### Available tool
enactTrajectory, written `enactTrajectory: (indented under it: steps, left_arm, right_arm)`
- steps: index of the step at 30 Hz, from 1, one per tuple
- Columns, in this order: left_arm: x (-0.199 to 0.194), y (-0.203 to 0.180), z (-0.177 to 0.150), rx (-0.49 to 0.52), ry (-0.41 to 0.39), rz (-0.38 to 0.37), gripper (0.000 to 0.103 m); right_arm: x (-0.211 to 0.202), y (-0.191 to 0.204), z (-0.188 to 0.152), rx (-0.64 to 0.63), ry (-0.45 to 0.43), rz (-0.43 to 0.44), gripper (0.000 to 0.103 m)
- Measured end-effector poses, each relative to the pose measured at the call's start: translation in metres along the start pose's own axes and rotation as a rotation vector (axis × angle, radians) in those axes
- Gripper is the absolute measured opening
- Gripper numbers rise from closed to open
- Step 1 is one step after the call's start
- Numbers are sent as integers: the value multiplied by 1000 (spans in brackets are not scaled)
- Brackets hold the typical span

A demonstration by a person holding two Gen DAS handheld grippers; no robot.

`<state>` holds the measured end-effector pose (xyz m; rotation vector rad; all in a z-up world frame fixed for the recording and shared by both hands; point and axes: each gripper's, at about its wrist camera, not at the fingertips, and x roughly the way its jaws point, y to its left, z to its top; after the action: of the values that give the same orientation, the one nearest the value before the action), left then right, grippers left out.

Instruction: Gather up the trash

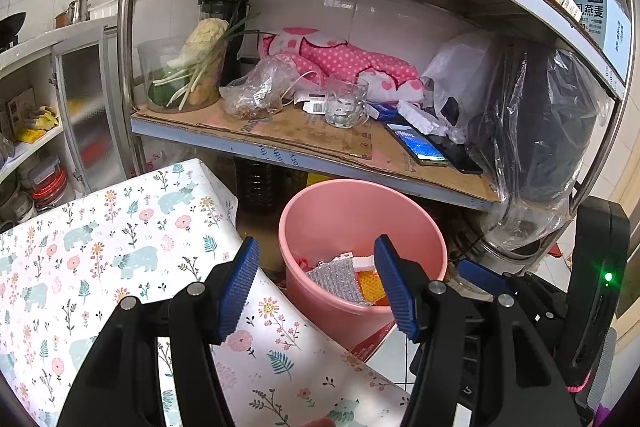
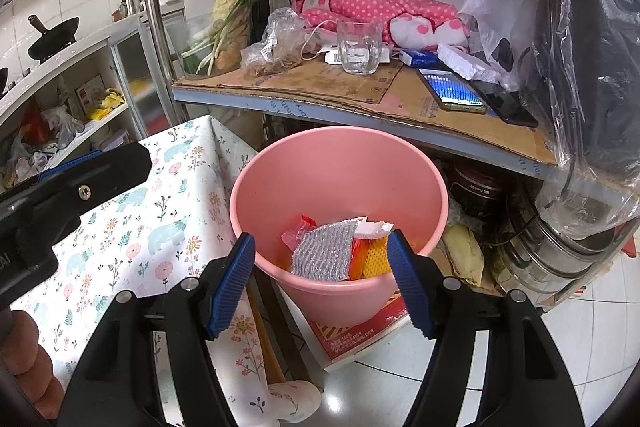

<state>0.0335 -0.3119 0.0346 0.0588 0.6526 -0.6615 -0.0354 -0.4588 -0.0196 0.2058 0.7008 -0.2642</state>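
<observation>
A pink plastic bin [image 1: 352, 211] stands on the floor beside the table; it also shows in the right wrist view [image 2: 336, 167]. Inside lie trash pieces: a silver foam net [image 2: 324, 251], an orange net [image 2: 374, 257], a white scrap [image 2: 374, 227] and a red wrapper [image 2: 298, 229]. My left gripper [image 1: 316, 287] is open and empty, above the table edge and the bin's near rim. My right gripper [image 2: 322, 279] is open and empty, just above the bin's near rim. The left gripper's body [image 2: 76, 187] shows at the left of the right wrist view.
A table with a floral cloth [image 1: 100, 247] is on the left. A metal shelf [image 1: 304, 147] behind the bin holds a glass [image 1: 346, 103], phones [image 1: 418, 145], plastic bags and a pink dotted cloth [image 1: 344, 61]. A steel pot [image 2: 560, 259] and a red box [image 2: 352, 331] sit on the floor.
</observation>
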Motion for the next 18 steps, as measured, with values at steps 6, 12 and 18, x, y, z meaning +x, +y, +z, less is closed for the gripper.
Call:
enactTrajectory:
  steps: [6,12,18]
  left_arm:
    - [6,2,-1,0,16,5,59]
    - [15,2,-5,4,42,12,59]
    - [24,1,-7,10,60,6,59]
  right_arm:
    - [10,-2,-1,-1,20,6,69]
    - [17,-2,-4,1,35,5,69]
    - [19,-4,-3,4,39,1,69]
